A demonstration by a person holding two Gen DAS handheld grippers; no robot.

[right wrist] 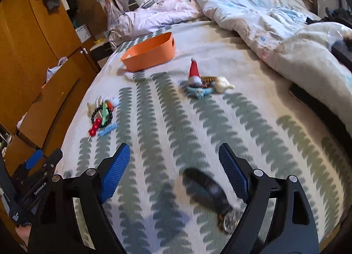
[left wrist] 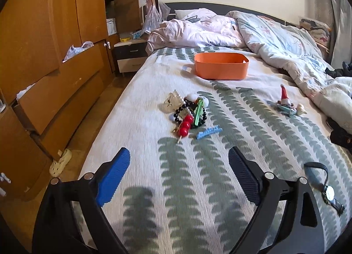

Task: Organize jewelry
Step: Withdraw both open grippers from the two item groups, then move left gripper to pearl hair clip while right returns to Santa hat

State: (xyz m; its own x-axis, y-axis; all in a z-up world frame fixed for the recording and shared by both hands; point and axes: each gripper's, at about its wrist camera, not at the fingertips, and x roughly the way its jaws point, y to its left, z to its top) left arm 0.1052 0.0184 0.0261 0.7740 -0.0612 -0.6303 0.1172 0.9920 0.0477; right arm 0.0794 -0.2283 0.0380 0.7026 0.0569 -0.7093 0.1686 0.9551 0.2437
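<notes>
Starting nearest, we have a wristwatch (right wrist: pixel 211 196) lying flat on the bedspread (right wrist: pixel 253 126) right under our right gripper (right wrist: pixel 175 166), whose blue fingers (right wrist: pixel 116 172) stand spread wide with nothing between them. The watch is blurred in the right wrist view, but its strap runs slantwise from up-left toward its glassy face low and to the right, close beside the right-hand finger. So its long axis crosses the gap at an angle, and we judge the tongs would need a slight turn to close across the strap and not along it.

From our left gripper (left wrist: pixel 179 166), equally spread and empty, the wristwatch (left wrist: pixel 327 190) sits off to the right, outside the fingers; the right hand is plainly nearer.

Farther out, ahead of the left gripper, lies the pile of beads and clips (left wrist: pixel 188 115), with a blue hair clip (left wrist: pixel 209 132) just beside it. To the right is a second cluster with a little Santa-hat figure (right wrist: pixel 194 71). Farthest stands the orange bin (right wrist: pixel 151 52), open and well apart from the watch, which we take as the likely destination.
</notes>
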